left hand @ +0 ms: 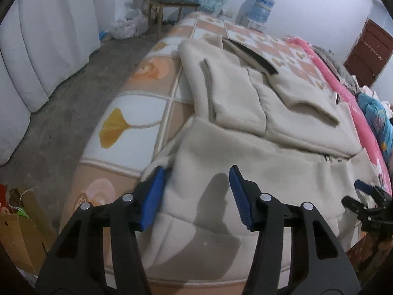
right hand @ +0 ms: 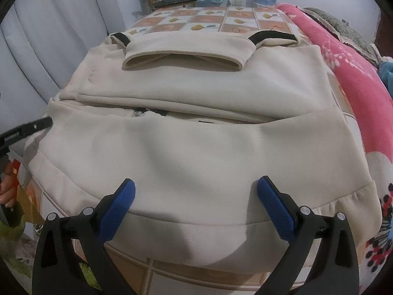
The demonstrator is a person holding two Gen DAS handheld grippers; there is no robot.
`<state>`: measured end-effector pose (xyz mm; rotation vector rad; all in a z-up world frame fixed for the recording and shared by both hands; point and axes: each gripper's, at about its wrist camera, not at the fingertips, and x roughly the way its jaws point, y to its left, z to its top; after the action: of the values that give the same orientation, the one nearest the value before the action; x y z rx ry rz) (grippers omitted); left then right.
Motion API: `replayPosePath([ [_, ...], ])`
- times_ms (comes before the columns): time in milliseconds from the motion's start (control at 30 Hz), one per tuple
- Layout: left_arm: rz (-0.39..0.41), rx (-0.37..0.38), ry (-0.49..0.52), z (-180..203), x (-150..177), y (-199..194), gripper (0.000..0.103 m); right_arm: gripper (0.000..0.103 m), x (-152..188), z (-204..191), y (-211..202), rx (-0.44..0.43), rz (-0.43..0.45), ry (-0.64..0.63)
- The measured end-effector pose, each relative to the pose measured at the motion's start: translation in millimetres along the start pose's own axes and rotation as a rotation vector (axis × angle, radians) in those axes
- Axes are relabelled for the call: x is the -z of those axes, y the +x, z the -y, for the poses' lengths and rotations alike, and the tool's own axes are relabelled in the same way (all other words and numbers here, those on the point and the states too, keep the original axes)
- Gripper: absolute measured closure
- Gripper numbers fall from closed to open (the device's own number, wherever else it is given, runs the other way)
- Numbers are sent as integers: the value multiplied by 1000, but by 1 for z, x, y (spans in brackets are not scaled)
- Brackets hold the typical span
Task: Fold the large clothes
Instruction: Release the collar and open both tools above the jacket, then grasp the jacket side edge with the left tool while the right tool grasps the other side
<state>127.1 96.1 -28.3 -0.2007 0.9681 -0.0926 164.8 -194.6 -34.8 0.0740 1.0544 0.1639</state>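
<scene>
A large cream jacket (left hand: 258, 132) lies on the bed, its sleeves folded across the body and its hem toward me. It also fills the right wrist view (right hand: 196, 127), with the black-trimmed collar at the far end. My left gripper (left hand: 196, 172) is open, its blue pads just above the jacket's near left hem corner. My right gripper (right hand: 196, 186) is open over the middle of the hem, holding nothing. The right gripper also shows at the right edge of the left wrist view (left hand: 368, 196). The left gripper's finger shows at the left edge of the right wrist view (right hand: 36, 125).
The bed (left hand: 137, 103) has a tile-patterned cover with orange leaves. A pink blanket (right hand: 356, 73) lies along its right side. White curtains (left hand: 36, 49), a wooden chair (left hand: 172, 2) and a water dispenser (left hand: 260, 7) stand beyond. A cardboard box (left hand: 17, 226) sits on the floor at left.
</scene>
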Motion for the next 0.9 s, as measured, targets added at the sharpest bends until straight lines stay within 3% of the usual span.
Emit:
replayPosePath([
  [200,1,37,0,-2,2,-2,51,6,0,-1,0,2,-1,-1],
  [233,-3,90,-19,-4,2,-3,51,6,0,-1,1,2,-2,-1],
  [367,36,419,-164,-23,-1,-19,51,6,0,-1,1,4,-5,-1],
  [433,27,459,-185,-27,-3,-17,51,6,1,-1,1,7,-5,0],
  [467,19,439,-184,-27,-3,-14,51,6,1,-1,1,8,-5,1],
  [533,-17,328,-169,-26,-5,0,51,6,1,-2,1,12,-6,3],
  [567,-20,288,-152,-24,-5,5,56,6,1,-2,1,14,-8,5],
  [733,9,228,-68,-6,-12,6,57,6,-1,-2,2,17,-15,7],
  [800,12,209,-15,4,-11,6,58,6,-1,-2,2,19,-12,7],
  [900,40,87,161,33,-3,0,62,6,0,-1,1,12,-2,3],
])
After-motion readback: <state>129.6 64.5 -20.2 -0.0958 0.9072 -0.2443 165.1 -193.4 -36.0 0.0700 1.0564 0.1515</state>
